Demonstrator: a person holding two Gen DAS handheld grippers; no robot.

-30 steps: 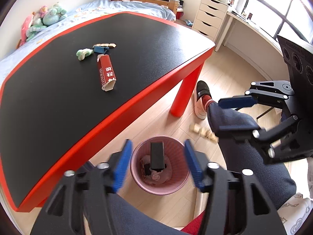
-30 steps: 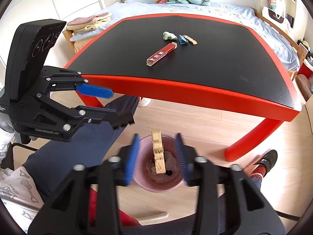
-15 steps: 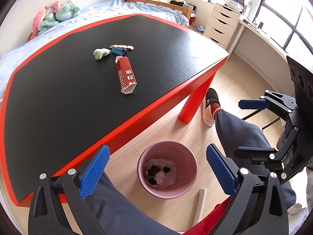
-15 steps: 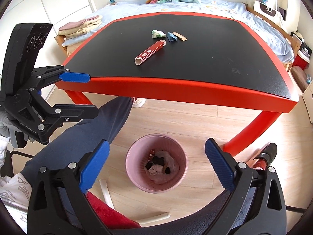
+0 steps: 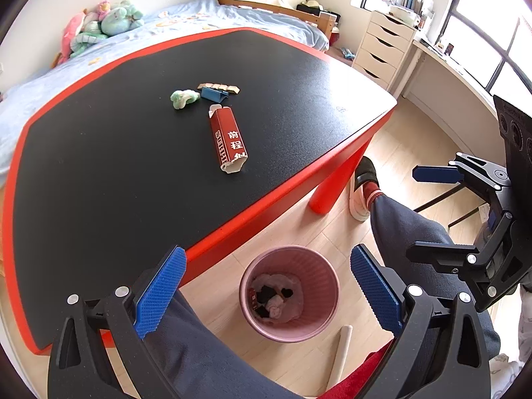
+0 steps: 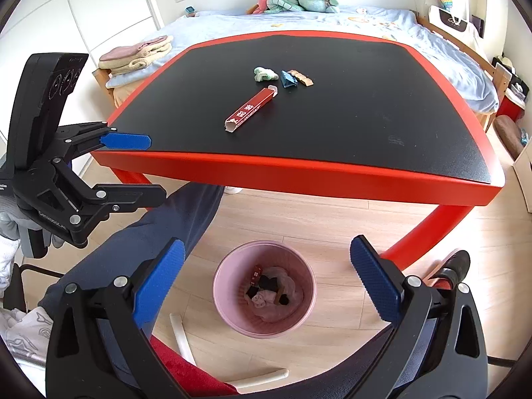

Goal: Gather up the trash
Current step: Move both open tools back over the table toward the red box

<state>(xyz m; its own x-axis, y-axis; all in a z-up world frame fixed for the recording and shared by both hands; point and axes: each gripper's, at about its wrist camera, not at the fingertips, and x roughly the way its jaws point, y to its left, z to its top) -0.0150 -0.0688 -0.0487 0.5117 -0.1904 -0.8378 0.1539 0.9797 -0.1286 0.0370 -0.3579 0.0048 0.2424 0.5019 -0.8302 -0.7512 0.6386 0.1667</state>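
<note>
A: Hand-held gripper states?
B: Left hand-held gripper (image 5: 266,294) and right hand-held gripper (image 6: 264,291) both had jaws wide apart, nothing between, hovering over the bin (image 6: 232,319) on the floor.
A: Trash?
B: Some in the bin. Red carton (image 5: 228,141), green wad (image 5: 182,98), blue piece (image 5: 212,93) and tan strip (image 5: 219,86) lay mid-tabletop (image 5: 99,183), nearer the far edge.

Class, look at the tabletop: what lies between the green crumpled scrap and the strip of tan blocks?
A small blue folded piece lies between the green scrap and the tan block strip; both wrist views show it.
</note>
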